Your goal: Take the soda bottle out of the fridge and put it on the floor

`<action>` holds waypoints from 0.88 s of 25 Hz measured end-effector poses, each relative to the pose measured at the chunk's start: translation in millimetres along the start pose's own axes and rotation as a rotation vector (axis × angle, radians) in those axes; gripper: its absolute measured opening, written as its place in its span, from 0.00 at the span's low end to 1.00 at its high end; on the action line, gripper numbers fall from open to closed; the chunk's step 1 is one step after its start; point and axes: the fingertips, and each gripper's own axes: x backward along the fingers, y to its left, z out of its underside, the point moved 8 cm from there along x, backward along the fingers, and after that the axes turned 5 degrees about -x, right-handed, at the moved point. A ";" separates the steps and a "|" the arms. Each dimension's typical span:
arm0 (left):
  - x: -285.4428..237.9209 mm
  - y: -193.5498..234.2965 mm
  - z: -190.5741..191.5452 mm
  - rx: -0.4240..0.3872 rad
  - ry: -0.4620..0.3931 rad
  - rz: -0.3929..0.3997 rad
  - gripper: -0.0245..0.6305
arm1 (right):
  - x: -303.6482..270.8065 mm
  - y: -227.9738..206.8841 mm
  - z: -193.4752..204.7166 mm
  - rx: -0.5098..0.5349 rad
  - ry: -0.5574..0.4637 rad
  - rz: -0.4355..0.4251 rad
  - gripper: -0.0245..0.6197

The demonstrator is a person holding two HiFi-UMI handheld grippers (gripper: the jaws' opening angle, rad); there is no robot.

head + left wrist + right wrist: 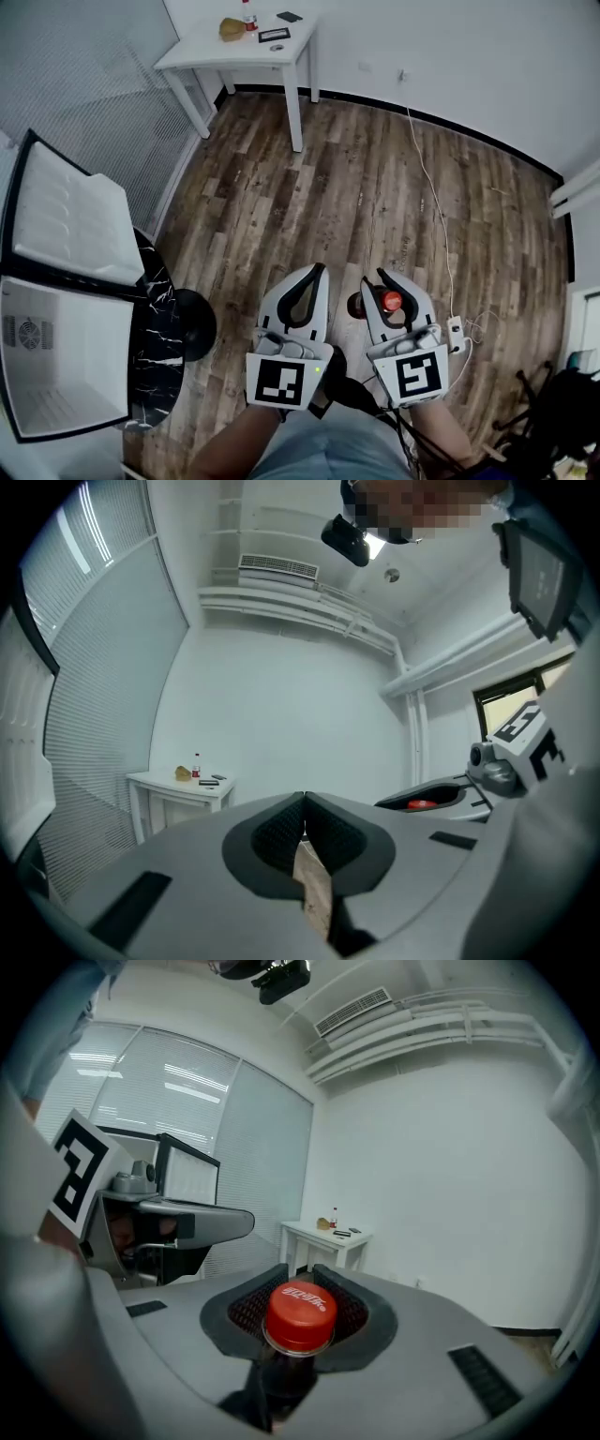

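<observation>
My right gripper (386,279) is shut on the neck of the soda bottle (391,301), a dark bottle with a red cap. It hangs above the wooden floor, in front of me. In the right gripper view the red cap (300,1314) sits between the black pads (242,1309), and the dark neck runs down below it. To its left, my left gripper (320,272) is shut with nothing in it. In the left gripper view its pads (277,836) meet at the tips. The fridge (66,366) stands open at the left, a white box with its door (70,220) swung back.
The fridge rests on a black marbled table (159,319). A white table (239,47) with small items stands against the far wall. A thin cable (436,216) runs across the wooden floor (328,178) to a power strip (457,333) at my right.
</observation>
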 end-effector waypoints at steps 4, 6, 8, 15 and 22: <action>-15.0 -1.6 11.1 -0.023 0.021 0.055 0.06 | -4.2 -9.6 15.8 -0.033 0.011 0.059 0.19; -19.2 2.0 22.9 -0.038 0.033 0.070 0.06 | -12.1 -8.5 26.3 -0.037 0.010 0.074 0.19; -21.4 4.8 36.3 -0.046 0.054 0.086 0.06 | -17.9 -5.9 37.5 -0.054 0.007 0.090 0.19; -36.3 13.4 91.1 -0.038 0.110 0.143 0.06 | -38.9 -5.5 88.7 -0.103 0.008 0.135 0.19; -42.5 26.1 162.9 -0.027 0.159 0.162 0.06 | -60.3 4.7 161.1 -0.115 0.053 0.167 0.19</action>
